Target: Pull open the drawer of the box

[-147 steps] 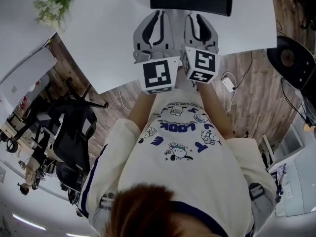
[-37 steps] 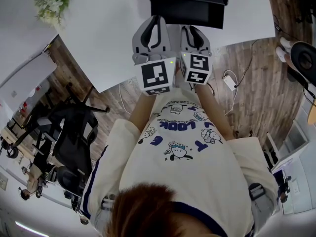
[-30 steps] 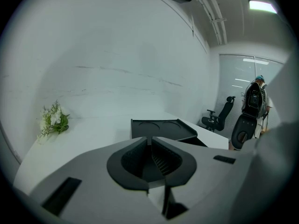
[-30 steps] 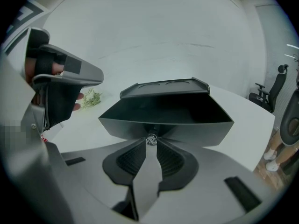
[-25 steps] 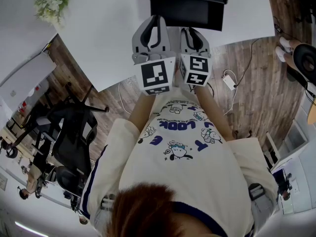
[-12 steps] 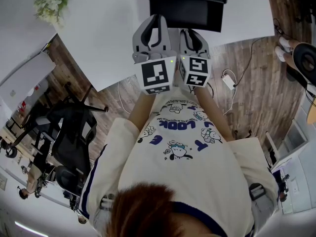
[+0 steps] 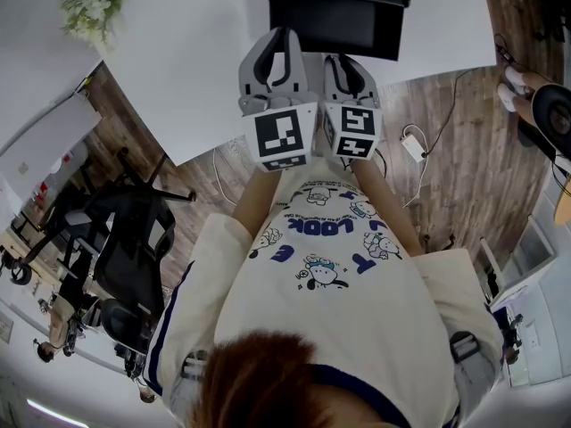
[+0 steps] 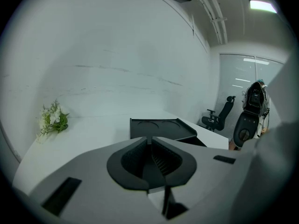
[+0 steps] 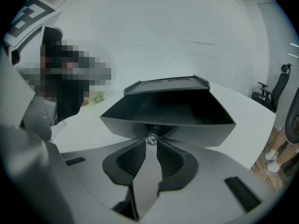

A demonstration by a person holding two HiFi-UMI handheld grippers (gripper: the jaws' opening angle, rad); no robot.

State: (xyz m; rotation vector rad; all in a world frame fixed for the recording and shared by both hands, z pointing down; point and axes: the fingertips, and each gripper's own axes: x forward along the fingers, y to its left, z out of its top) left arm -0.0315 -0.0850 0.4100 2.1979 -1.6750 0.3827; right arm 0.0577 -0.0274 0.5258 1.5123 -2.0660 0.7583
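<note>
A bunch of flowers (image 7: 89,12) stood at the far left of the desk (image 7: 178,69). My left claw (image 8: 150,141) was pressed together on nothing, held short of the black box (image 8: 161,127). My right claw (image 9: 150,144) pinched the small knob (image 9: 151,138) on the drawer (image 9: 196,129), which stood out from the box toward me. I judged the pull largely done, with perhaps a little travel left. The drawer looked empty, as far as its dark inside showed.

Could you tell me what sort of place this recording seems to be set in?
Probably an office or lab workspace: black swivel chairs stand on a wood-plank floor, beside a large white table.
</note>
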